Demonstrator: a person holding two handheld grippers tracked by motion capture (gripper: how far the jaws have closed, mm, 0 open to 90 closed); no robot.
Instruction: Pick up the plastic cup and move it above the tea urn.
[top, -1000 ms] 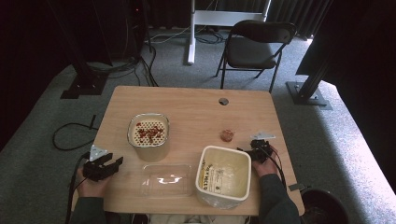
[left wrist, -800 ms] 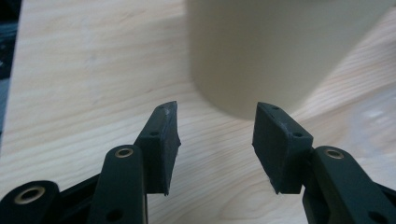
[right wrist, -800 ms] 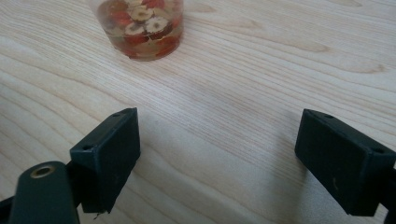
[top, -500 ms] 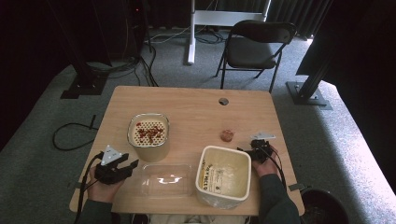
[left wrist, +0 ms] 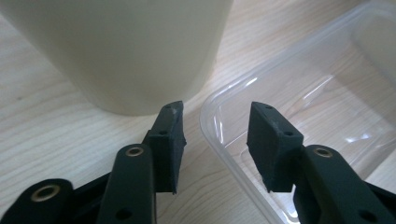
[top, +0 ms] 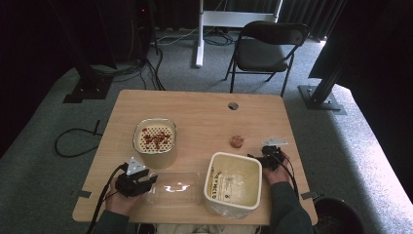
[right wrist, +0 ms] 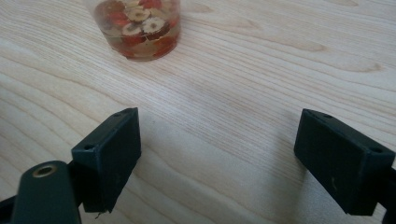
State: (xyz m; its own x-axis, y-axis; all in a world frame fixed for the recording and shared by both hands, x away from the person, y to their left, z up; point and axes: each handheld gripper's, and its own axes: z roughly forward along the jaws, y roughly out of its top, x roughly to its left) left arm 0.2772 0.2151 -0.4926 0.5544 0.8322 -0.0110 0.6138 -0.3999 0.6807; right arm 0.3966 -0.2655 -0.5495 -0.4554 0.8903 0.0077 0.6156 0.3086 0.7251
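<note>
— Fingers on the left gripper (top: 146, 181): what do they show?
— They stand partly apart and hold nothing. In the left gripper view (left wrist: 215, 140) the corner rim of the clear lid (left wrist: 299, 116) lies between them, and the cream tub (left wrist: 126, 51) stands just beyond the left finger.
— And the right gripper (top: 271, 155)?
— Spread wide over bare wood, holding nothing (right wrist: 219, 158). A small glass cup (right wrist: 137, 25) of red and pale dried slices stands ahead of it.
— Where does everything lie on the surface (top: 204, 112)?
— The tub (top: 155, 142), with red bits inside, is at the left. The lid (top: 173, 187) lies flat near the front edge. A big empty cream bin (top: 234, 183) stands right of it, just beside the right gripper. The cup (top: 237, 141) is behind that.
</note>
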